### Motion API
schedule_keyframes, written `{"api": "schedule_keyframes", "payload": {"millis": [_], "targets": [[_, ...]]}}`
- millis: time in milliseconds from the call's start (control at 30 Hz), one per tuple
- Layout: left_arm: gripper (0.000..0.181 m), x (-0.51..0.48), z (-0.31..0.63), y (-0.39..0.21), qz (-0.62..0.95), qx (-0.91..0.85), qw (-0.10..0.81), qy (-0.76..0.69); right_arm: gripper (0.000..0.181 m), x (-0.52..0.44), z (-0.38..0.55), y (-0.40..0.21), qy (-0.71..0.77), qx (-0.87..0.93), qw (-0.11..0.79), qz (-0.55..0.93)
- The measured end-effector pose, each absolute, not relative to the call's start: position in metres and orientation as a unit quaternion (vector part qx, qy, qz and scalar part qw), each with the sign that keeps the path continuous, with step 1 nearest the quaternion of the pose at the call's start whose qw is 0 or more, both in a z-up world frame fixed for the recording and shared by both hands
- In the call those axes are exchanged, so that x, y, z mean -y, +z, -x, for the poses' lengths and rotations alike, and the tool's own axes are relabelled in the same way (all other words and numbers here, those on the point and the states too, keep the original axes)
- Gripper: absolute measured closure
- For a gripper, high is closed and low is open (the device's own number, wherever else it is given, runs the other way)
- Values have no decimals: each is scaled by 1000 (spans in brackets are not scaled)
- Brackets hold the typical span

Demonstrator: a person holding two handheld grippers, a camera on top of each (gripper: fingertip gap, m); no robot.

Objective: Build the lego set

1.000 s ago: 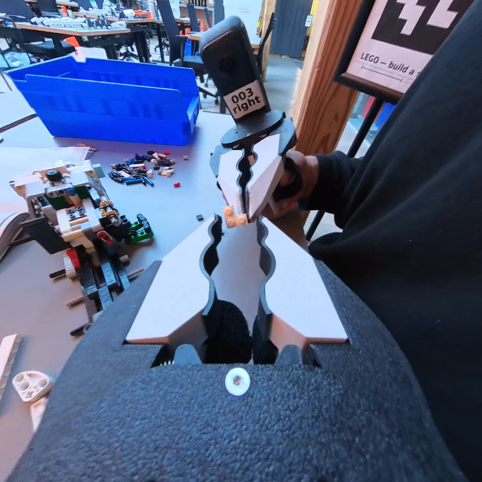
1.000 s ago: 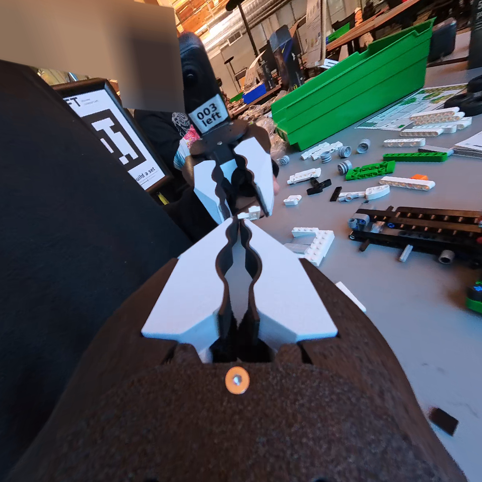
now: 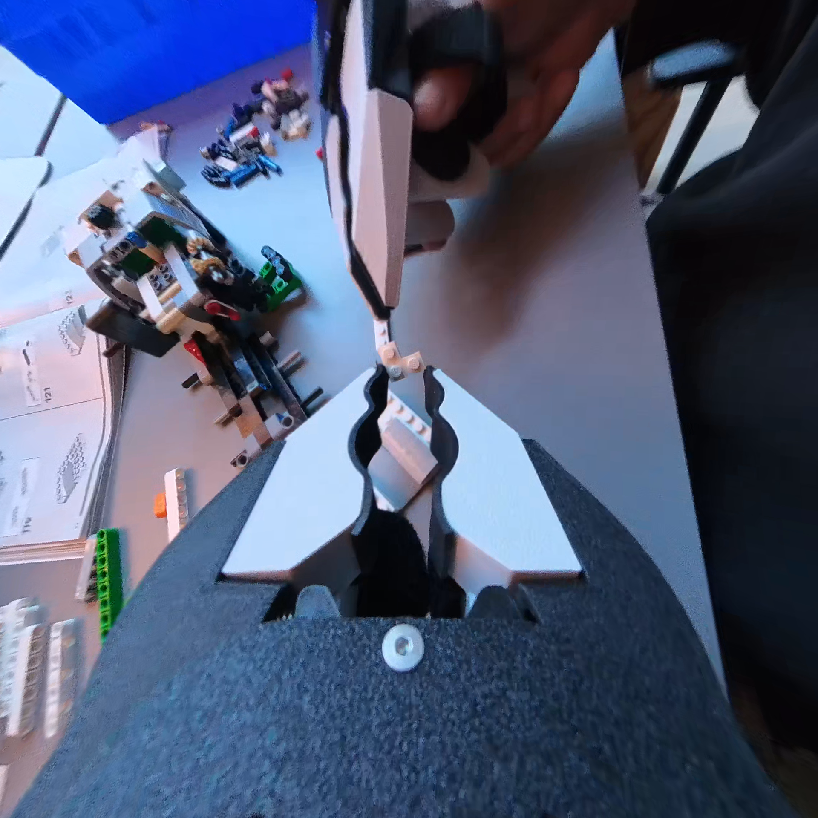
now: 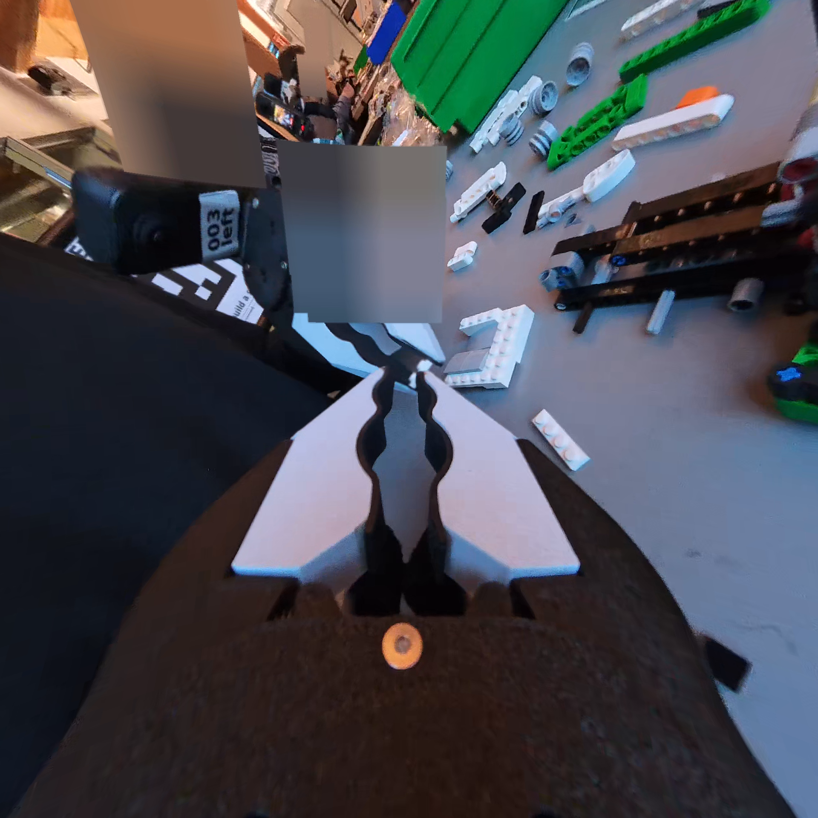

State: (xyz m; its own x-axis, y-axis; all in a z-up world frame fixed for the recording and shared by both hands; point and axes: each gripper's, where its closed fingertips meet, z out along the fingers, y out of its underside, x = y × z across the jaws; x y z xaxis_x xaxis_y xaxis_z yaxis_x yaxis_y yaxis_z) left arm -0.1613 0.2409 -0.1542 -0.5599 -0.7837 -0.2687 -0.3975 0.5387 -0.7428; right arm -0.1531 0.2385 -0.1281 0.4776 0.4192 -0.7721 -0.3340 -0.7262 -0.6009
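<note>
My right gripper (image 3: 384, 310) comes down from the top of the left wrist view, shut on a small pale L-shaped plate (image 3: 400, 360). In its own view (image 4: 405, 376) only a white corner of the plate (image 4: 421, 366) shows at the tips. My left gripper (image 3: 405, 372) points up at it with its jaws narrowly apart. The plate sits right at their tips, and I cannot tell if they touch it. Below lies a white plate assembly with a grey slope (image 3: 407, 442), also in the right wrist view (image 4: 495, 349). The partly built model (image 3: 177, 283) stands to the left.
The grey table (image 3: 531, 354) holds an open instruction booklet (image 3: 44, 420), a blue bin (image 3: 155, 44), a green bin (image 4: 464, 57), loose small parts (image 3: 248, 150), green beams (image 4: 593, 128), a white four-stud plate (image 4: 560, 438) and a black beam frame (image 4: 664, 248). A dark sleeve (image 3: 730, 398) fills the right. Less than 4 cm separates the two grippers' tips.
Both grippers have tipped down toward the table. The right gripper now hangs above the left gripper's tips with the plate. The left jaws have narrowed.
</note>
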Motion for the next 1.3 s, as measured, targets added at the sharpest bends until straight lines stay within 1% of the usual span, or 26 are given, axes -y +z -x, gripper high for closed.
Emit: {"api": "schedule_keyframes", "payload": {"millis": [200,333,467,600,867,1000,1233,1267,1300], "targets": [[166,-238,160,-161,328,-846,318,-275,169,-243,157,-144,494,24,343,799],[166,-237,160,-161,322,-849,324,-266,176,-242,155,-147,483,23,344,805],[166,-236,160,-162,316,-852,330,-257,172,-243,155,-147,483,20,344,805],[166,-236,161,-162,317,-851,331,-255,174,-243,157,-146,489,25,339,804],[166,-238,164,-160,320,-849,336,-252,164,-244,164,-145,497,31,331,801],[166,-240,166,-162,320,-851,337,-245,163,-246,157,-141,502,20,340,795],[166,-242,164,-163,314,-854,344,-231,165,-245,167,-150,492,28,313,812],[166,-242,164,-164,314,-854,344,-230,166,-246,168,-151,494,24,313,811],[166,-243,164,-165,315,-854,344,-229,171,-247,168,-151,495,20,315,809]]}}
